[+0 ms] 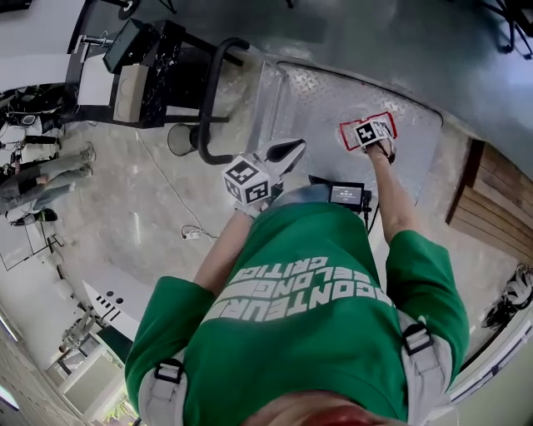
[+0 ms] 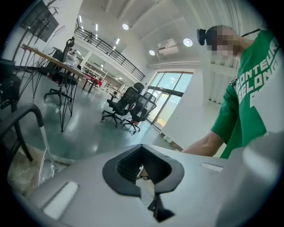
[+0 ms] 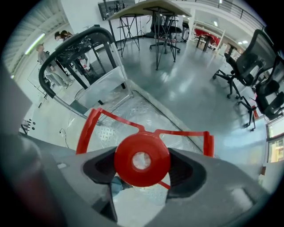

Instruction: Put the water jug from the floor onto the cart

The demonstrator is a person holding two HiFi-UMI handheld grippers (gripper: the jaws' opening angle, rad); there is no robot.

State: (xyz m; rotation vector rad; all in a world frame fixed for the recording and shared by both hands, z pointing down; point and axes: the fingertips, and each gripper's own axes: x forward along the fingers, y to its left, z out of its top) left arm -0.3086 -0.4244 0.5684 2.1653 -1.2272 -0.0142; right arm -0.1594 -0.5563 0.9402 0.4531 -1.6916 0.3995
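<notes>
The water jug point(image 3: 142, 159) is clear plastic with a red cap and a red handle frame point(image 3: 88, 126). My right gripper point(image 3: 142, 166) points straight down and is shut on the cap, a pad on either side. In the head view the right gripper point(image 1: 372, 133) and the red handle point(image 1: 348, 133) hang over the cart's diamond-plate deck point(image 1: 333, 96). Whether the jug rests on the deck I cannot tell. The cart's black push handle point(image 1: 210, 91) stands at the deck's left end. My left gripper point(image 1: 287, 151), jaws shut and empty, hovers beside the cart point(image 2: 144, 175).
A black stand point(image 1: 150, 66) sits beyond the cart handle. Wooden boards point(image 1: 491, 200) lie at the right. A thin cable point(image 1: 166, 191) runs across the pale floor. People point(image 1: 42, 179) stand at far left. Office chairs point(image 3: 253, 66) and tables point(image 3: 159, 9) stand farther off.
</notes>
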